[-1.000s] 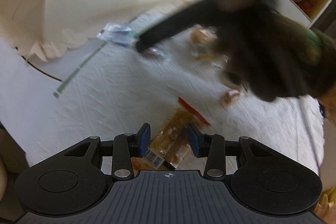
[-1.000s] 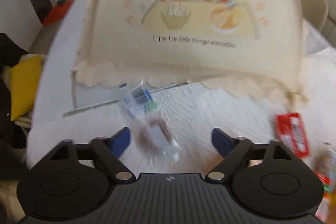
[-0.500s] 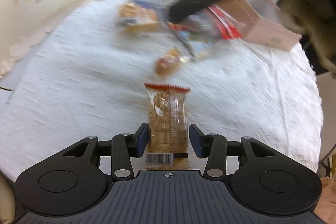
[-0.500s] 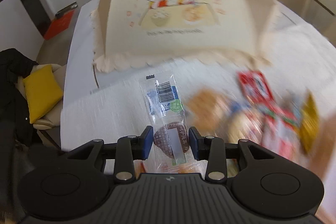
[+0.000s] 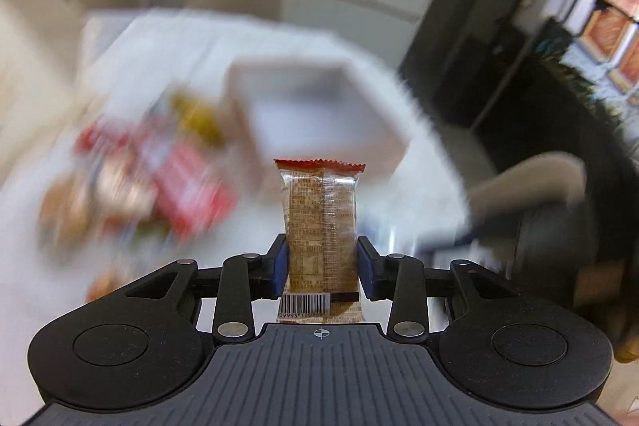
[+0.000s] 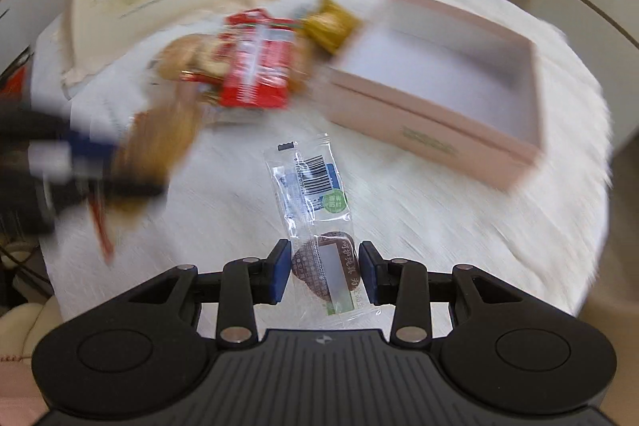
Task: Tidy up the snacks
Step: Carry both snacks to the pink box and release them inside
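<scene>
Both claws carry packets lengthwise along their fingers, the left claw (image 5: 321, 268) closing on a brown wafer bar (image 5: 319, 222), the right claw (image 6: 322, 272) clamped on a clear cookie pack (image 6: 315, 214), with the open pink box (image 6: 435, 82) lying ahead, upper right of the right view.

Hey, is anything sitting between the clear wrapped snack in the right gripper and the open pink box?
Nothing visible. Bare white tablecloth lies between the clear-wrapped snack, held in the right gripper, and the pink box. The snack pile sits off to the box's left.
</scene>
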A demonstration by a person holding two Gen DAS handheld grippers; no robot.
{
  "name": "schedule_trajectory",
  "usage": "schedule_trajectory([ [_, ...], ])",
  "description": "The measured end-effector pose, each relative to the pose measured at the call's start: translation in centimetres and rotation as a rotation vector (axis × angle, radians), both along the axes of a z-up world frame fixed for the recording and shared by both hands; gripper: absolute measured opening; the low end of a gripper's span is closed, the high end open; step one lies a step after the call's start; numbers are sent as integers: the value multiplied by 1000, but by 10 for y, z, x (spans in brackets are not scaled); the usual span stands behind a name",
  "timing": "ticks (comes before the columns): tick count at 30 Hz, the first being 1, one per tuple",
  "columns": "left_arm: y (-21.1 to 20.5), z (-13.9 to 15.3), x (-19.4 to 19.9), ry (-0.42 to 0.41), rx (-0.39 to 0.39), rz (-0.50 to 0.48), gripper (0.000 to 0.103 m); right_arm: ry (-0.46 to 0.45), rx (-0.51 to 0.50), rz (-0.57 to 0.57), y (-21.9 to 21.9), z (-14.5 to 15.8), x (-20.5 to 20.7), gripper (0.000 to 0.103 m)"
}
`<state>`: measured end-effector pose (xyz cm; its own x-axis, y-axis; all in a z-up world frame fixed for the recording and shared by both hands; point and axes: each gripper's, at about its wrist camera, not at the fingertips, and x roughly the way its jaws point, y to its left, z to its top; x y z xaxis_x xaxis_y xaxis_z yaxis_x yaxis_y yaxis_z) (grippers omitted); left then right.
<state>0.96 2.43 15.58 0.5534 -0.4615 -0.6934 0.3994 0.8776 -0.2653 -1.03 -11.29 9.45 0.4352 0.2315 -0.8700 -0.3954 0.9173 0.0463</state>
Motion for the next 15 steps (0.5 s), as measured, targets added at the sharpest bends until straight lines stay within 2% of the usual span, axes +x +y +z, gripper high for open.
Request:
schedule_trajectory([
  [3, -28, 35, 54, -78, -40, 2, 45, -27, 26, -42, -20, 7, -7, 36],
  [4, -35, 38, 81, -55, -56, 6, 46, -34, 32, -51, -24, 8, -8, 36],
  [6, -46, 25, 129, 62, -70, 52, 42, -47, 42, -74, -32, 9, -8, 36],
  [7, -44, 20, 140, 76, -85, 92, 42, -52, 48, -80, -34, 10, -8, 36],
  [11, -22, 14, 140, 2, -149, 211, 42, -62, 116, -119, -50, 16, -1, 36],
  [13, -5, 7, 135, 10, -168, 251, 42, -59, 157, -139, -54, 26, 17, 36],
  [15, 8, -5, 131, 23, -171, 305, 42, -94, 188, -152, -53, 39, 42, 36],
])
